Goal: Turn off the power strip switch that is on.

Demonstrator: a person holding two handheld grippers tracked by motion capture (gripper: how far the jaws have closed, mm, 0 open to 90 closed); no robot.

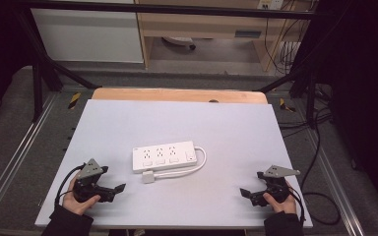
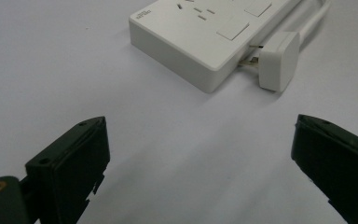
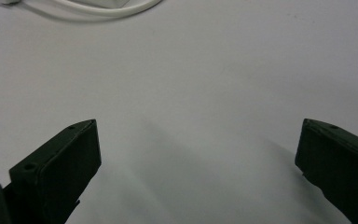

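A white power strip [image 1: 163, 156] with several sockets lies flat near the middle of the white table [image 1: 128, 118]. Its white cable [image 1: 197, 164] loops round its right end and runs back to a white plug [image 1: 148, 177] lying just in front of the strip. In the left gripper view the strip [image 2: 200, 32] and plug [image 2: 277, 60] lie ahead of the wide-apart jaws. My left gripper [image 1: 120, 189] is open near the front left edge, empty. My right gripper [image 1: 244, 194] is open at the front right, empty; its view catches the cable [image 3: 107, 9] at the top.
The table's wooden far edge [image 1: 177, 94] borders a black frame [image 1: 44, 69]. Beyond stand a white cabinet [image 1: 88, 34] and a wooden desk [image 1: 202, 24]. Black cables [image 1: 320, 162] trail on the grey floor at the right.
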